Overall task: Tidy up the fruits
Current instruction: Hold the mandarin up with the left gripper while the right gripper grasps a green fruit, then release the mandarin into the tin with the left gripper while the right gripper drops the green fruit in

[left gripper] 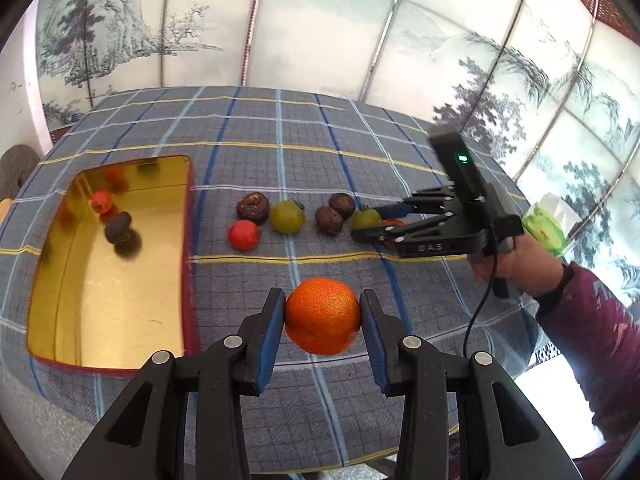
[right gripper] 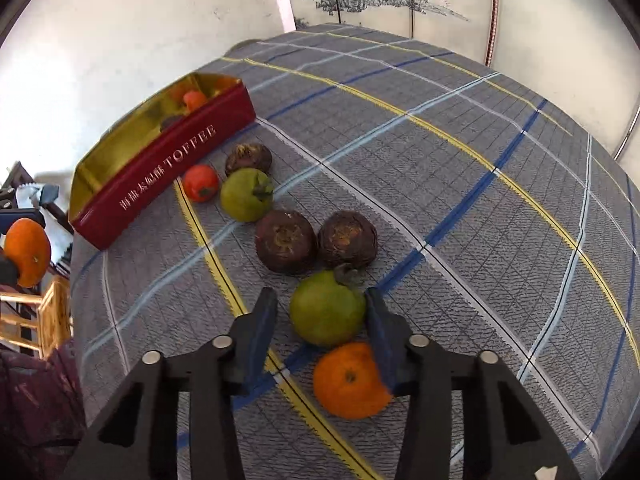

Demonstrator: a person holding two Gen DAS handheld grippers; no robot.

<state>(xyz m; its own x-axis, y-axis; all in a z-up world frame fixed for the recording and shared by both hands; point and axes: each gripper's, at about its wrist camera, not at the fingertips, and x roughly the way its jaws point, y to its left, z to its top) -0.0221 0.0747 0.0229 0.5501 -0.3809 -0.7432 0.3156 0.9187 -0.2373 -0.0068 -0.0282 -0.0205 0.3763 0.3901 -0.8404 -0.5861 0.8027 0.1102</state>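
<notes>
My left gripper (left gripper: 322, 320) is shut on an orange (left gripper: 322, 315), held above the checked tablecloth; the same orange (right gripper: 27, 246) shows at the far left of the right wrist view. My right gripper (right gripper: 320, 320) straddles a green fruit (right gripper: 326, 308). Its right pad touches the fruit and a strip of cloth shows at the left pad. A second orange (right gripper: 348, 380) lies just below it. Two dark brown fruits (right gripper: 285, 242), another green fruit (right gripper: 246, 195), a red fruit (right gripper: 201, 183) and a third dark one (right gripper: 248, 159) lead towards the red toffee tin (right gripper: 168, 172).
The gold-lined tin (left gripper: 188, 200) holds a small red fruit (left gripper: 101, 201) and a dark fruit (left gripper: 118, 227). A hand (left gripper: 508, 264) in a maroon sleeve carries the right gripper (left gripper: 366, 224). A green tissue pack (left gripper: 548, 220) lies at the table's right edge. Painted screens stand behind.
</notes>
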